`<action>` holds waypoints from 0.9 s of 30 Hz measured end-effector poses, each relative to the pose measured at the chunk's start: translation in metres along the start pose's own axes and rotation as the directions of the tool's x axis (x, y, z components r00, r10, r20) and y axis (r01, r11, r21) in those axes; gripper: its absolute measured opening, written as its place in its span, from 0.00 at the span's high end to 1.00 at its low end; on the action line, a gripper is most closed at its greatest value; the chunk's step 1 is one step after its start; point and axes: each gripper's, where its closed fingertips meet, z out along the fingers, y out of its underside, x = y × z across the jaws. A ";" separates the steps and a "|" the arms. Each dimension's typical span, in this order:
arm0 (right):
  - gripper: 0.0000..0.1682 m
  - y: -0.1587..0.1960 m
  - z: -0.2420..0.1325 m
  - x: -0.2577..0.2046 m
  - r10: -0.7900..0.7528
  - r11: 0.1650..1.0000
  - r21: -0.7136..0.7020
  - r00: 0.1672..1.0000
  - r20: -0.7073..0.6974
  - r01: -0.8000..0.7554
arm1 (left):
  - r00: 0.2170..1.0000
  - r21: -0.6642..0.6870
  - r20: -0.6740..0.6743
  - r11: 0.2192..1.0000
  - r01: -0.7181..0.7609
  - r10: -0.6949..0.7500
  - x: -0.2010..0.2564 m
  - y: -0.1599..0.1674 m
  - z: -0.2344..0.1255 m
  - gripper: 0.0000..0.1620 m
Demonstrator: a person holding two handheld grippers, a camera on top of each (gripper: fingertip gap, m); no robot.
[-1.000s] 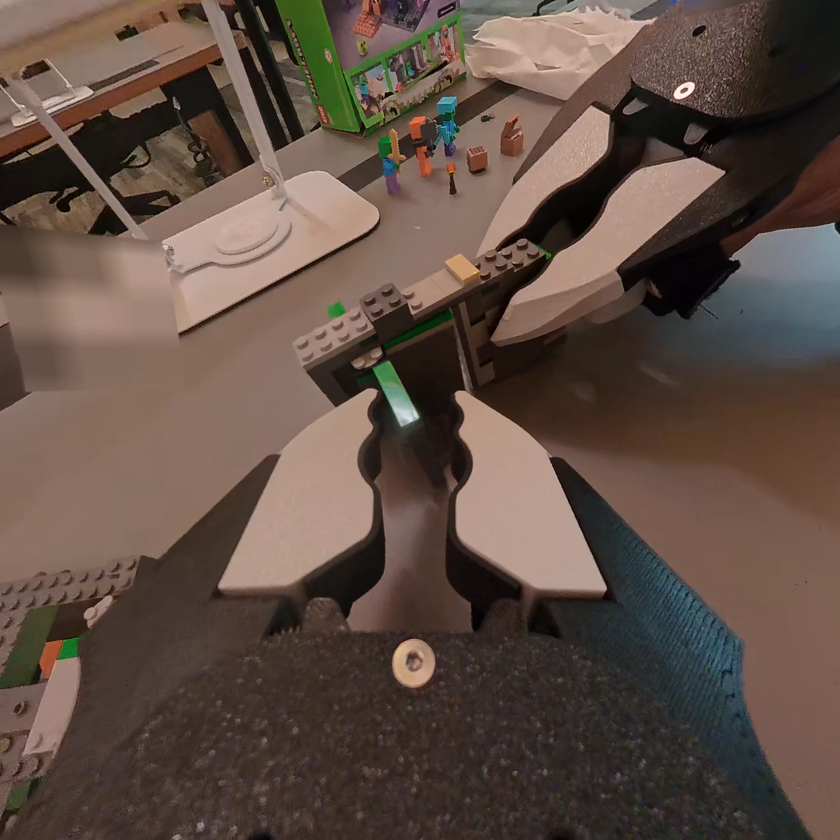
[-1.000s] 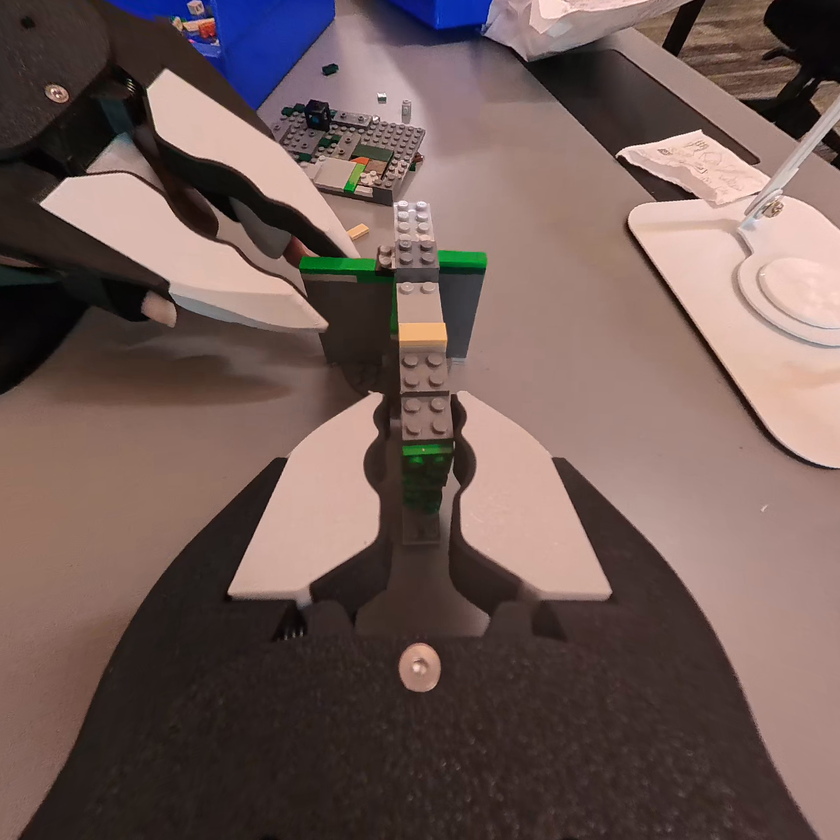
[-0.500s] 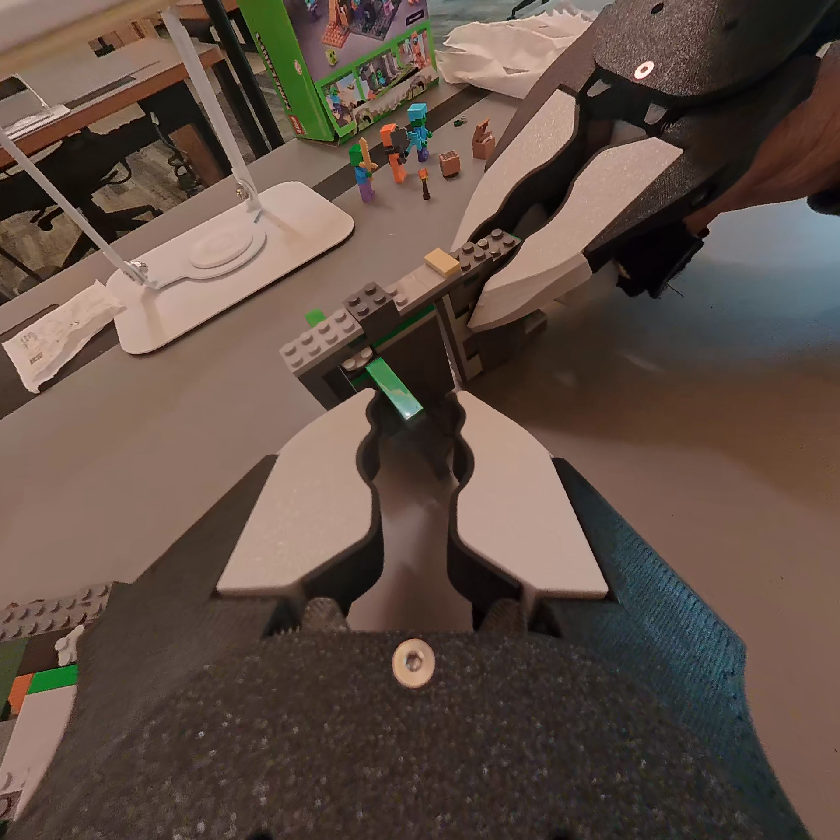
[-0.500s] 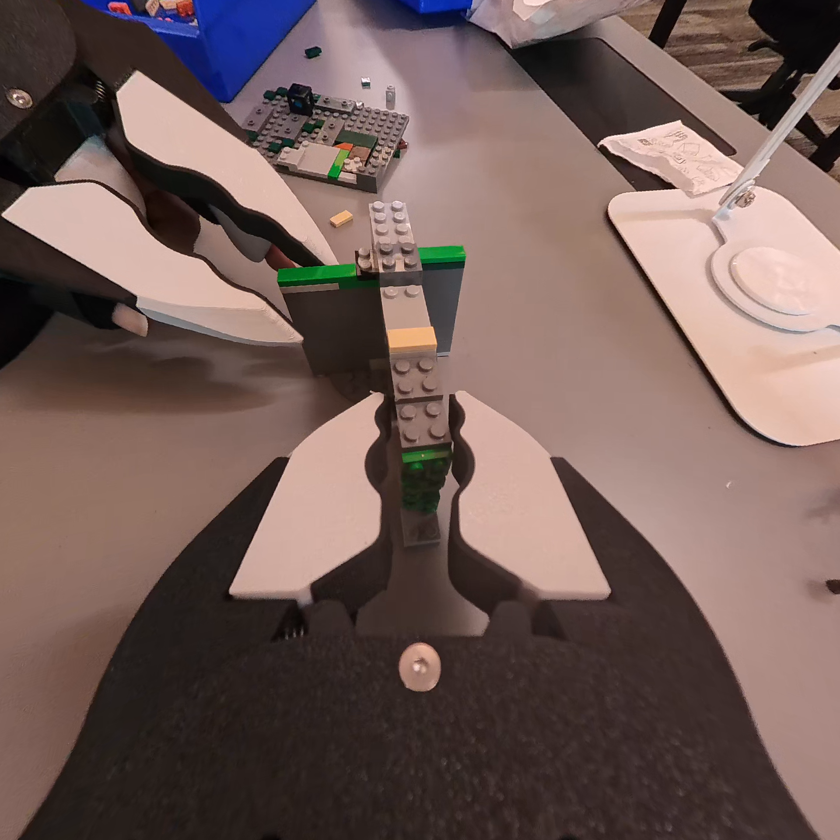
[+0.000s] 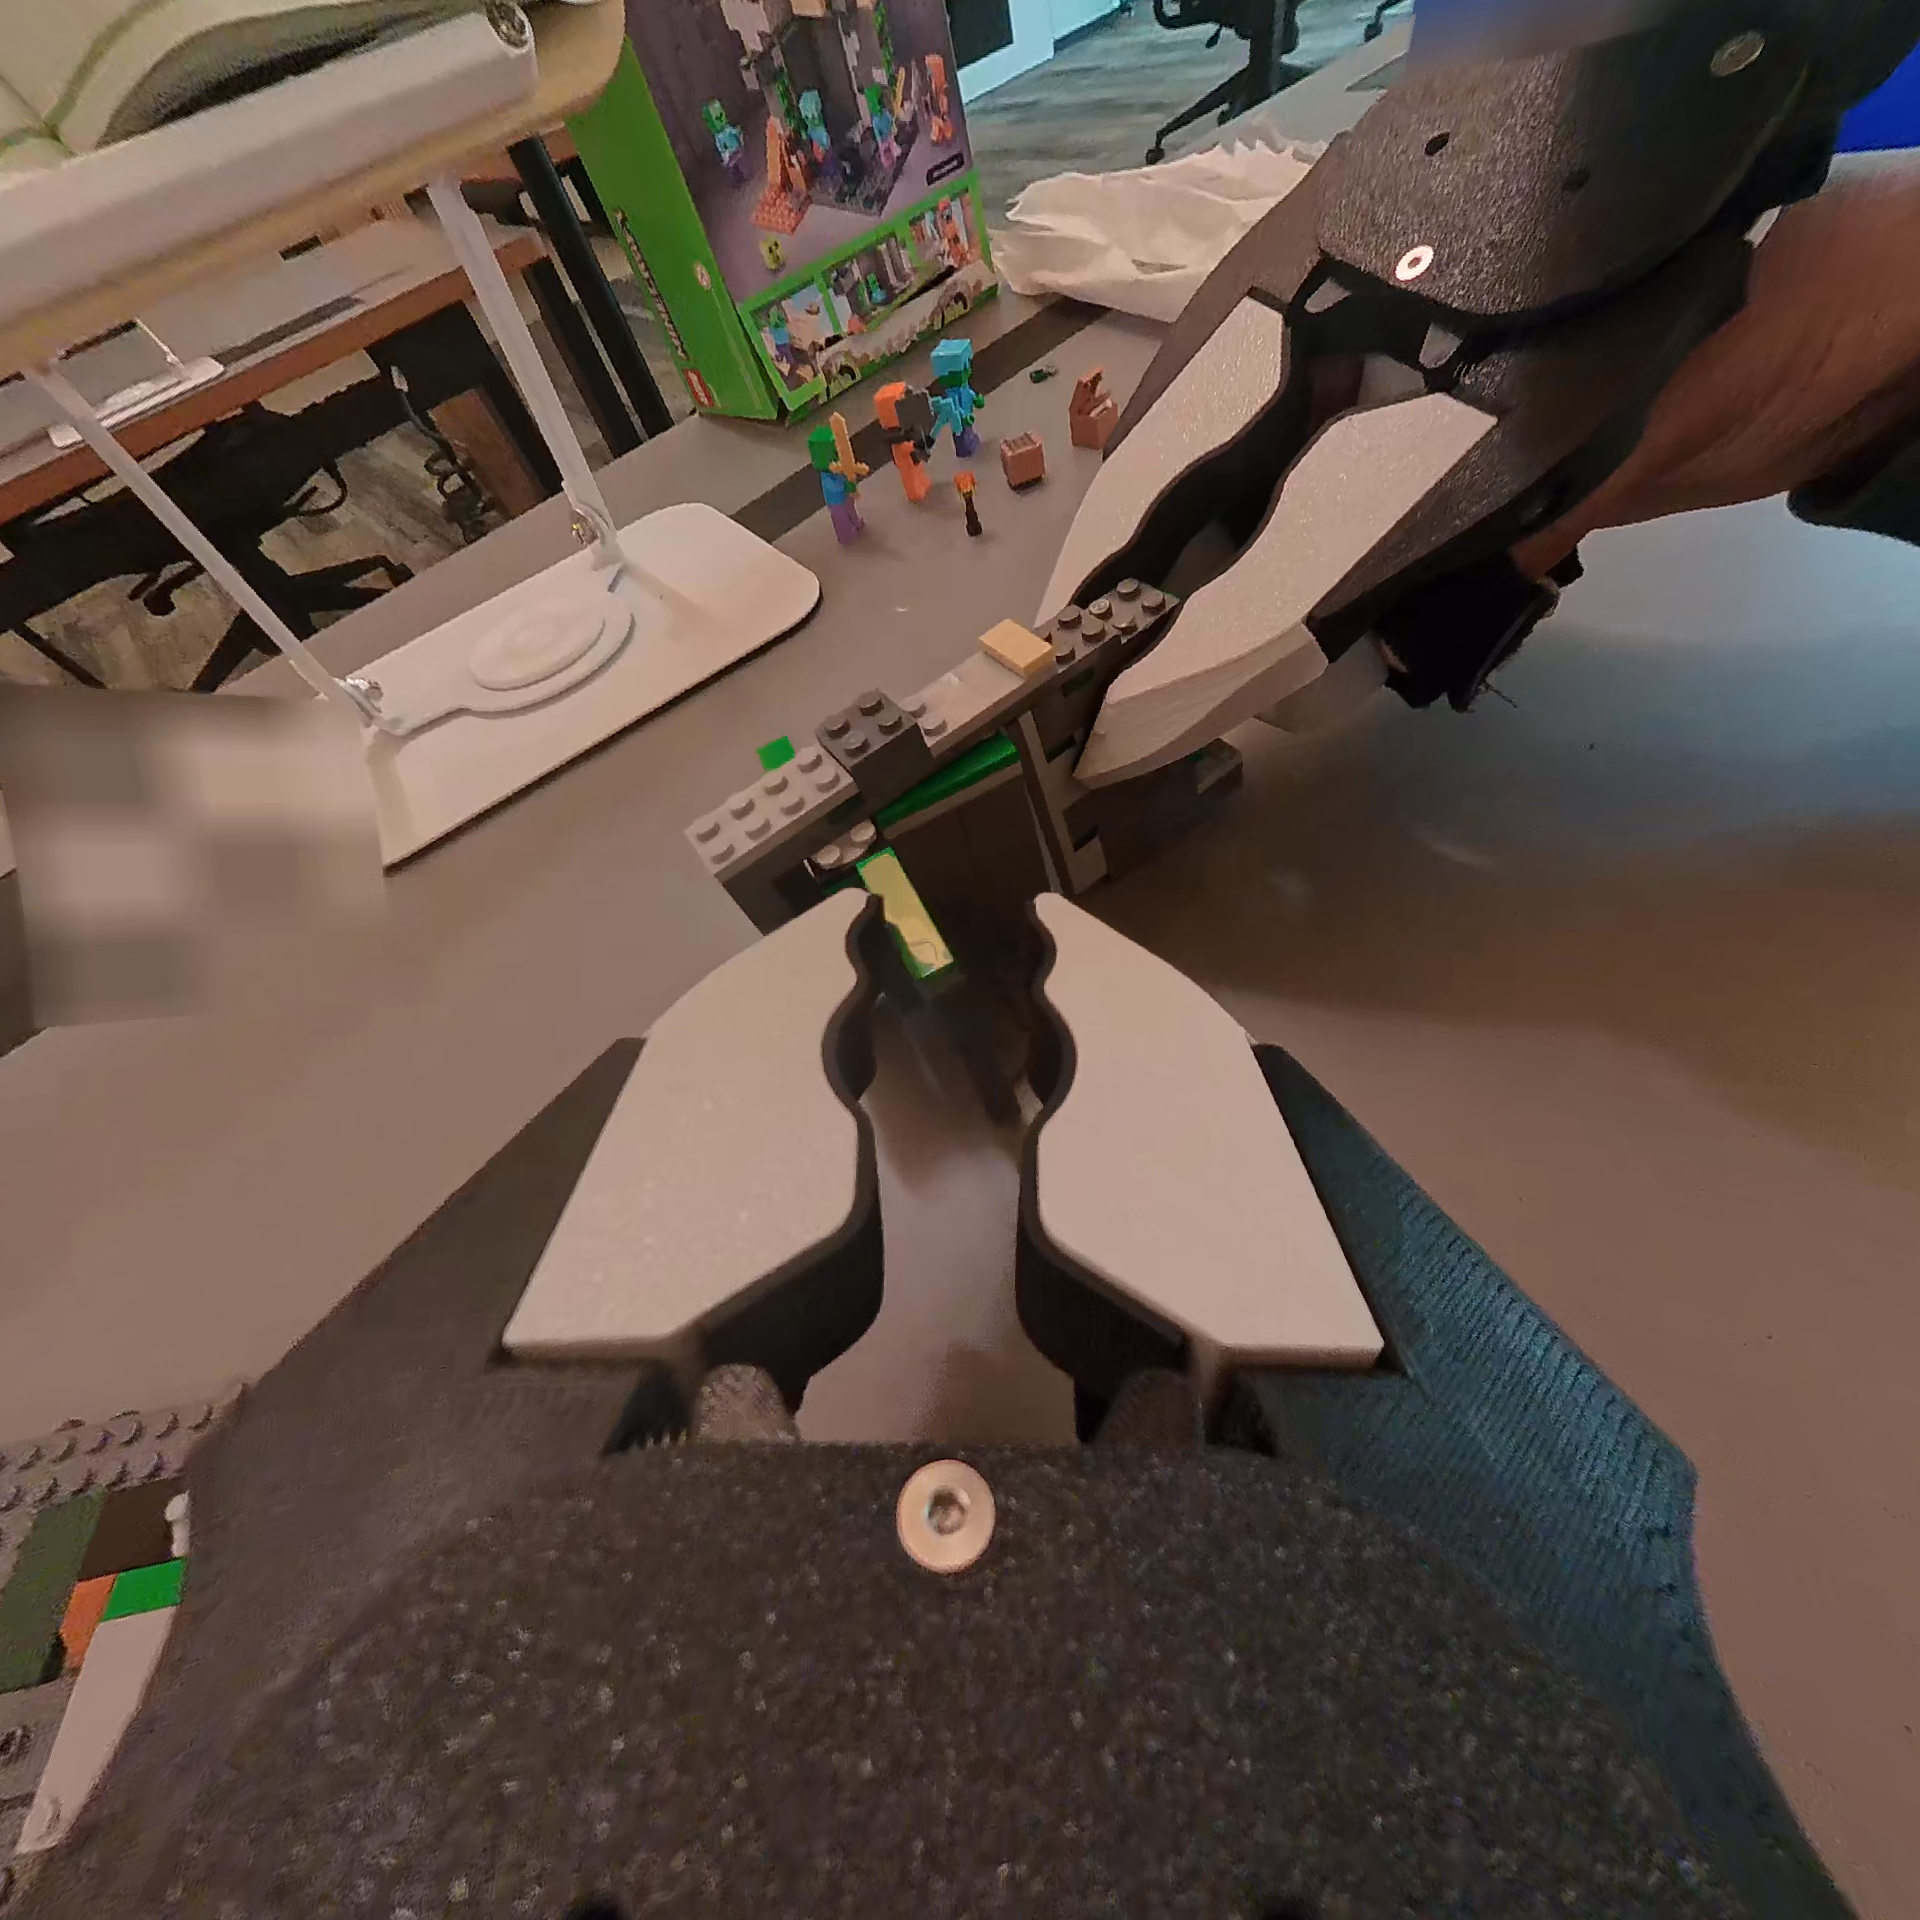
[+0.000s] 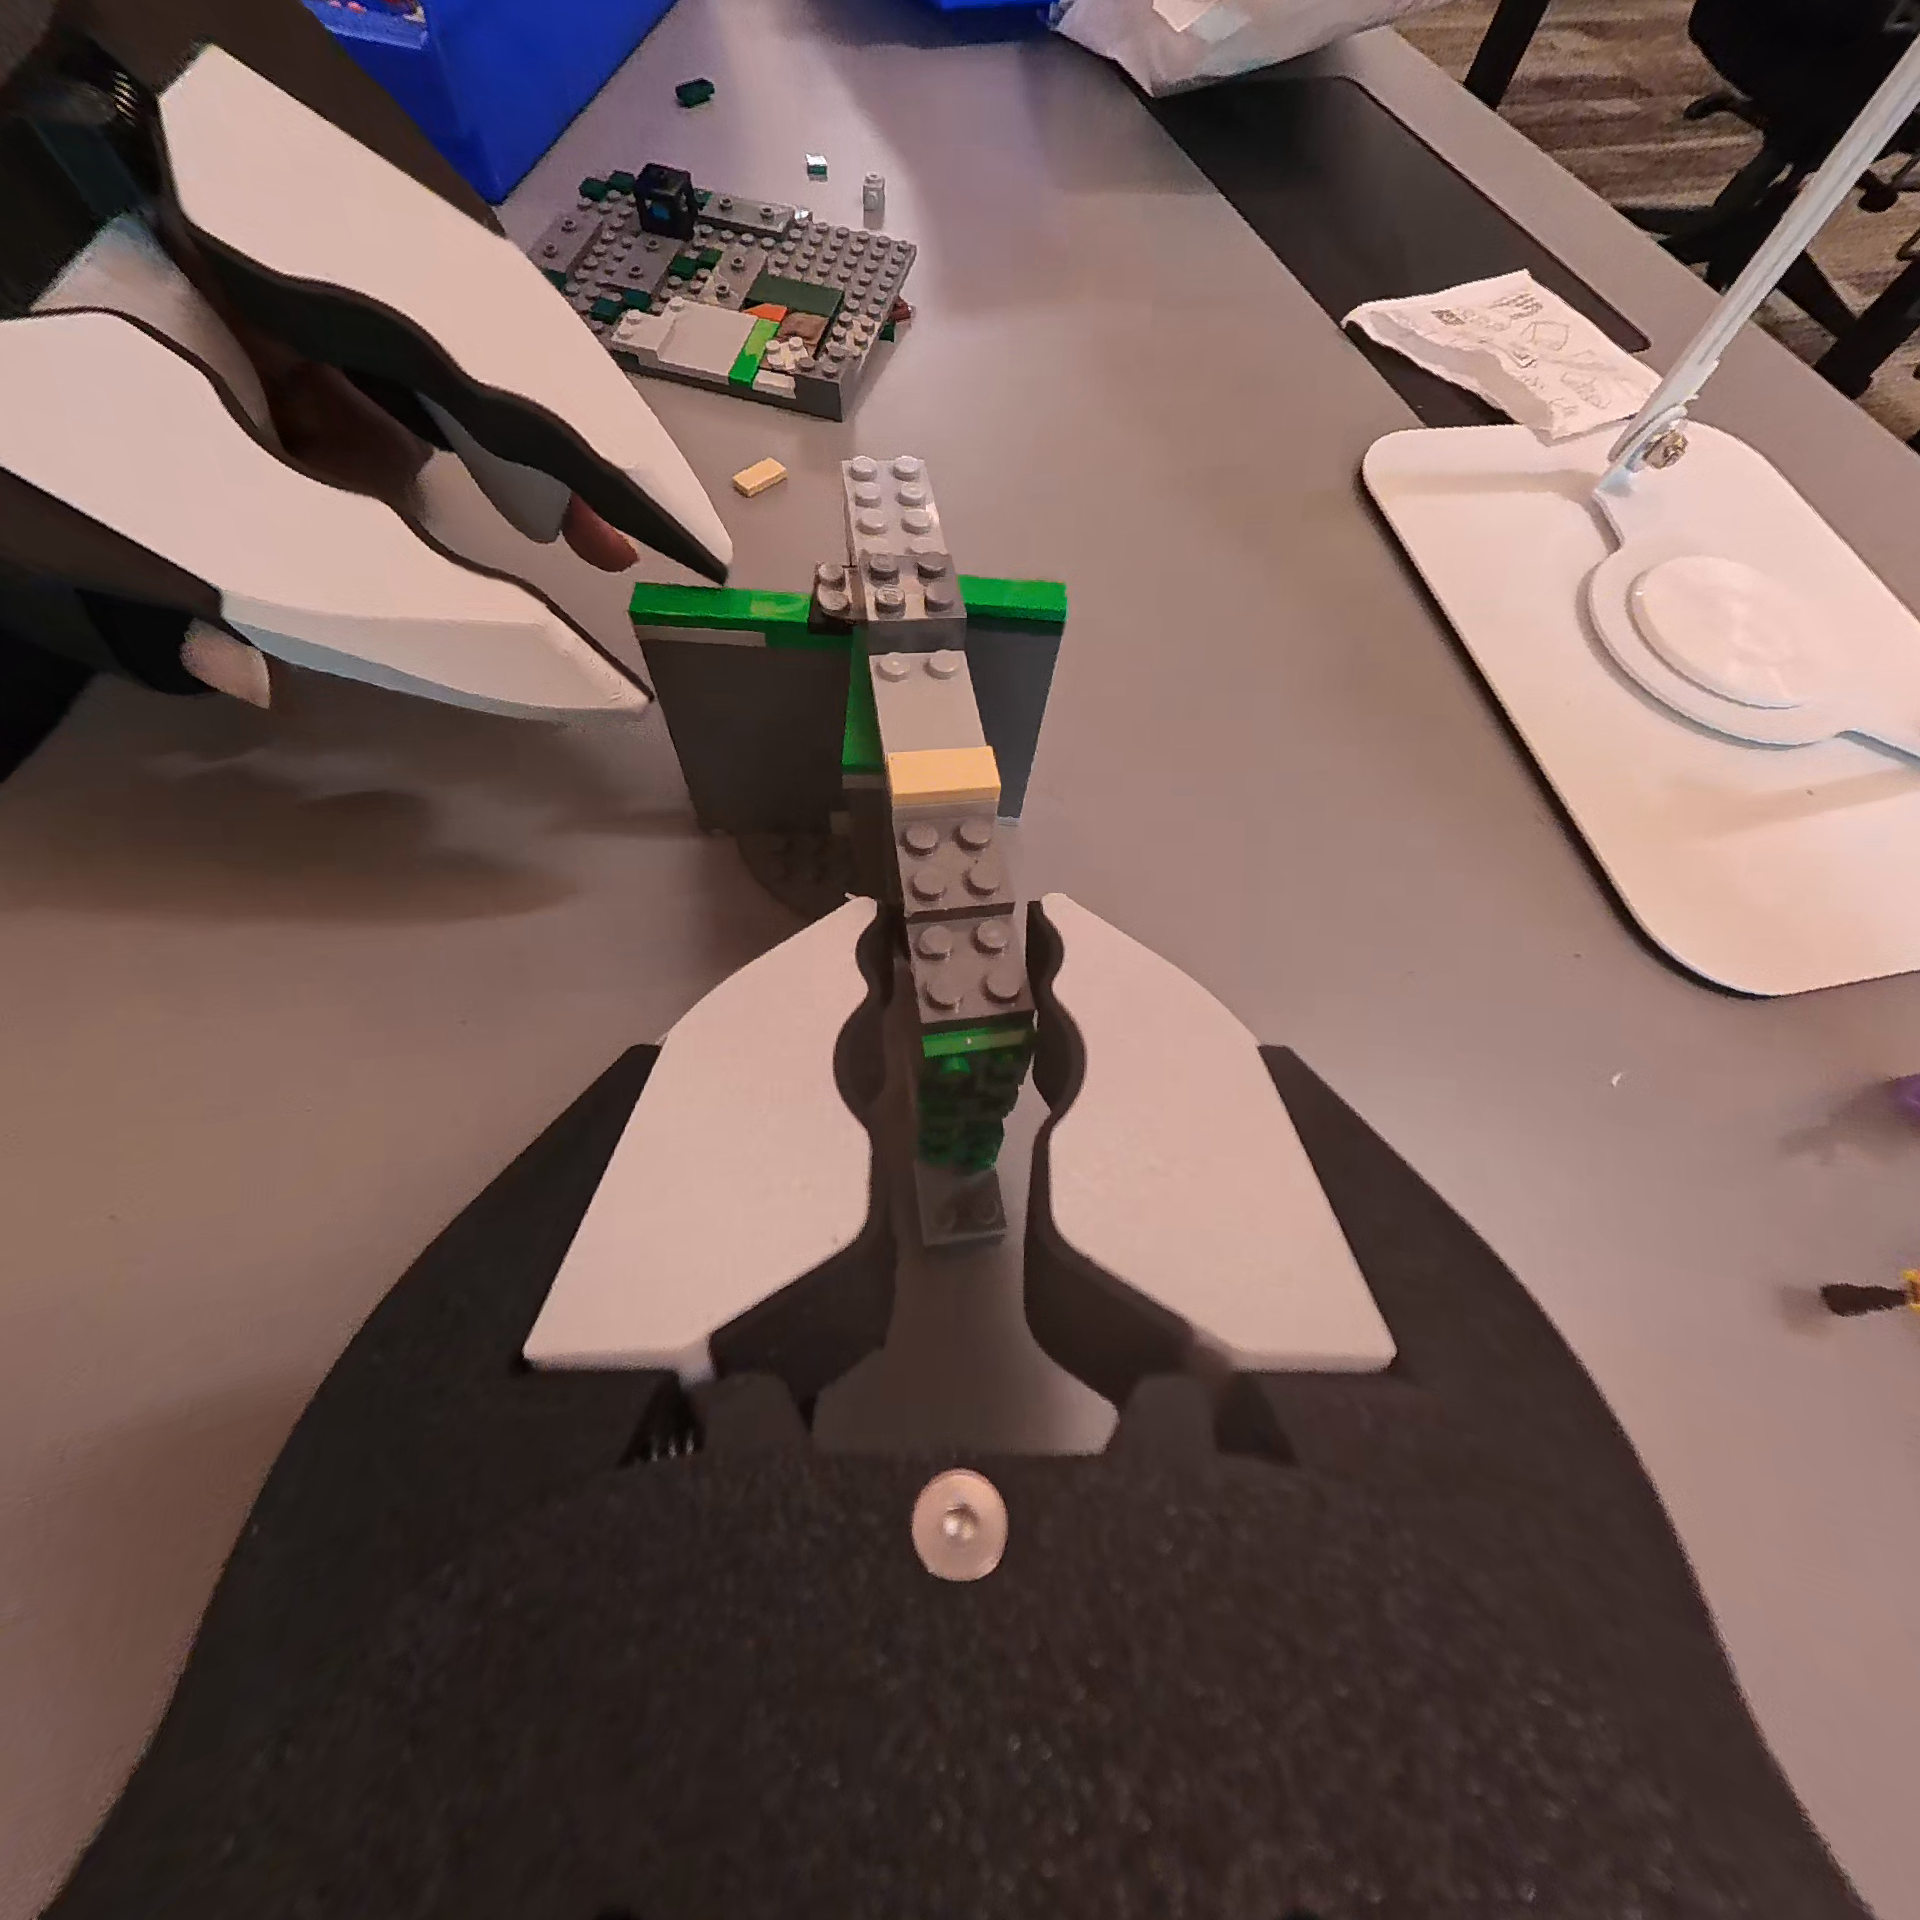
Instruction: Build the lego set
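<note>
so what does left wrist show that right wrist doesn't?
Only left wrist: the green set box, minifigures on the table, white cloth, and a green tile between the left gripper's fingertips.

Only right wrist: the grey baseplate build, blue bin, a loose tan tile, folded paper.

Both: the wall build, with its studded grey beam in the right gripper, the left gripper at its edge, and the white lamp base.

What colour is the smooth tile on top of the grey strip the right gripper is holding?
Tan: the smooth tile sits on the grey strip, which the right gripper holds. It shows best in the right wrist view.
</note>
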 end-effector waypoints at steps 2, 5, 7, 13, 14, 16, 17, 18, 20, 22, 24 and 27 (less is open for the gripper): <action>0.86 0.000 -0.001 0.000 -0.003 1.000 0.003 1.000 -0.001 0.003 | 1.000 0.008 0.004 1.000 -0.004 0.004 0.000 -0.001 -0.001 0.86; 0.86 -0.003 -0.002 0.001 -0.001 1.000 0.018 1.000 -0.002 0.001 | 1.000 0.009 -0.005 1.000 0.009 -0.009 0.000 -0.001 -0.001 0.86; 0.86 -0.005 -0.004 0.001 0.001 1.000 0.028 1.000 -0.004 0.000 | 1.000 0.007 -0.008 1.000 0.012 -0.012 0.000 -0.001 -0.001 0.86; 0.83 -0.011 -0.009 0.004 0.000 0.999 0.051 1.000 -0.025 0.001 | 1.000 0.033 0.020 0.999 0.004 -0.005 -0.005 -0.006 -0.005 0.87; 0.82 -0.013 -0.010 0.005 0.002 0.998 0.060 0.999 -0.032 0.000 | 1.000 0.038 0.026 0.999 0.015 -0.016 -0.008 -0.007 -0.007 0.88; 0.80 -0.017 -0.011 0.005 0.006 0.997 0.071 0.999 -0.039 -0.003 | 0.998 0.043 0.048 0.998 0.040 -0.042 -0.017 -0.011 -0.013 0.87; 0.80 -0.018 -0.012 0.005 0.004 0.997 0.073 0.999 -0.042 -0.001 | 0.996 0.052 0.067 0.997 0.052 -0.055 -0.024 -0.014 -0.017 0.88; 0.80 -0.019 -0.012 0.005 0.000 0.997 0.074 0.999 -0.044 0.003 | 0.994 0.060 0.086 0.996 0.063 -0.068 -0.032 -0.018 -0.023 0.89; 0.80 -0.020 -0.013 0.005 -0.004 0.997 0.075 0.999 -0.046 0.007 | 0.989 0.045 0.123 0.996 0.071 -0.076 -0.052 -0.022 -0.035 0.89; 0.80 -0.021 -0.014 0.006 -0.001 0.997 0.078 0.999 -0.048 0.005 | 0.982 0.019 0.177 0.998 0.067 -0.069 -0.078 -0.024 -0.048 0.89; 0.80 -0.021 -0.014 0.007 0.002 0.997 0.081 0.999 -0.050 0.002 | 0.978 -0.032 0.193 0.996 0.086 -0.078 -0.103 -0.021 -0.060 0.89; 0.80 -0.022 -0.015 0.008 0.005 0.996 0.085 0.999 -0.053 0.000 | 0.975 -0.137 0.214 0.986 0.096 -0.065 -0.142 -0.011 -0.076 0.87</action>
